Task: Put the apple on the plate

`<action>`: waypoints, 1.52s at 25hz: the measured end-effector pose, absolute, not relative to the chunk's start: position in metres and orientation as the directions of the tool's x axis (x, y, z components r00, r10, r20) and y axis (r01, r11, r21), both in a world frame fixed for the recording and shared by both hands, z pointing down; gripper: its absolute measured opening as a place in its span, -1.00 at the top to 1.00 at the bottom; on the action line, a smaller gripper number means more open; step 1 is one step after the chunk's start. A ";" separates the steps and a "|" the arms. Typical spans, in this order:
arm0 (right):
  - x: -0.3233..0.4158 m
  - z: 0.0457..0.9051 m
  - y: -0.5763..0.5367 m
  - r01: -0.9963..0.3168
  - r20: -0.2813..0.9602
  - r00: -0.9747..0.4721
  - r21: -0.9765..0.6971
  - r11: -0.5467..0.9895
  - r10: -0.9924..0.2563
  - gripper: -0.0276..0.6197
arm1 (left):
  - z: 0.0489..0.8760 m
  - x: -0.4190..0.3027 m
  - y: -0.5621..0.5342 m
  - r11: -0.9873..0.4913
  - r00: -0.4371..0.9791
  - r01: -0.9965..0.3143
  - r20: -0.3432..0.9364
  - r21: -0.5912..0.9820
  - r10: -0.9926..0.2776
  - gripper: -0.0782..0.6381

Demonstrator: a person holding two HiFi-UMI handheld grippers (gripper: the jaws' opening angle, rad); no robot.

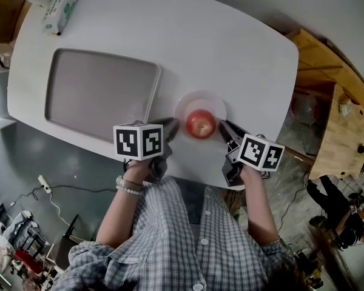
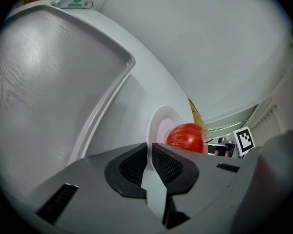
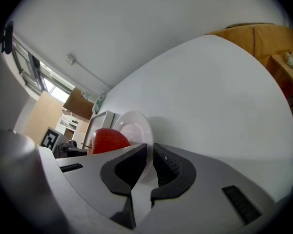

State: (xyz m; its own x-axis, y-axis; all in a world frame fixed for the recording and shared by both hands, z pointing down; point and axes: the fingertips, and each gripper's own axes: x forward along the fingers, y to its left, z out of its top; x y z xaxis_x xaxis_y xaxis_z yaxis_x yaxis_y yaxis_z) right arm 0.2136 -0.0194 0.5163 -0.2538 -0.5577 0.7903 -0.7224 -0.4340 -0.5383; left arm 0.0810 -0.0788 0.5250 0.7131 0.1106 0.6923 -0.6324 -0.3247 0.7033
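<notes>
Apple (image 1: 200,124) sits on the plate (image 1: 217,104), resting toward the edge of the plate nearest the person. The plate stands on the white tabletop (image 1: 218,47), just beside the right edge of an empty grey tray (image 1: 97,93).

Left tool (image 1: 170,128): jaws drawn together with only a sliver between the pads, nothing held. Its tips point right, just beside the apple's left flank; contact cannot be confirmed.

Right tool (image 1: 223,128): jaws likewise closed up, nothing gripped. In the right gripper view, the white in the narrow slot appears to be the plate lying beyond the jaws. Its tips point left, at the plate's near-right rim.

Governing relation: the apple lies directly between the two tools, to the right of the left tool and to the left of the right tool. Both gripper views show it off to one side of the jaws, not in line with them. Neither tool is clearly nearer. The fruit is round, and its stem direction cannot be made out.

Assessment: placement appears complete. Any next move is judged to be a clear withdrawal toward the person, without nudging plate or fruit.
</notes>
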 end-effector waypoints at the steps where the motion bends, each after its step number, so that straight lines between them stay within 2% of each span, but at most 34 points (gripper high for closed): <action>1: 0.213 0.516 -0.020 -0.723 0.790 -0.254 -0.538 -0.433 -0.558 0.76 | 0.524 0.081 -0.079 -0.325 0.713 -0.632 0.693 0.703 0.112 0.68; 27: 0.205 0.493 0.021 -0.725 0.795 -0.287 -0.545 -0.421 -0.534 0.76 | 0.501 0.070 -0.033 -0.299 0.714 -0.634 0.689 0.713 0.128 0.68; 38: 0.185 0.487 0.027 -0.742 0.786 -0.341 -0.562 -0.365 -0.516 0.76 | 0.495 0.046 -0.018 -0.217 0.736 -0.651 0.675 0.728 0.053 0.68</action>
State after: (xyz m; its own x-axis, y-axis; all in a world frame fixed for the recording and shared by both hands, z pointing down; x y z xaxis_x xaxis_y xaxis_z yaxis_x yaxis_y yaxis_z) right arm 0.1849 0.0274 0.4874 -0.3409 -0.5155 0.7861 -0.7424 -0.3654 -0.5615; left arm 0.0461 -0.0175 0.4948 0.7363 0.0534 0.6745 -0.6508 -0.2170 0.7276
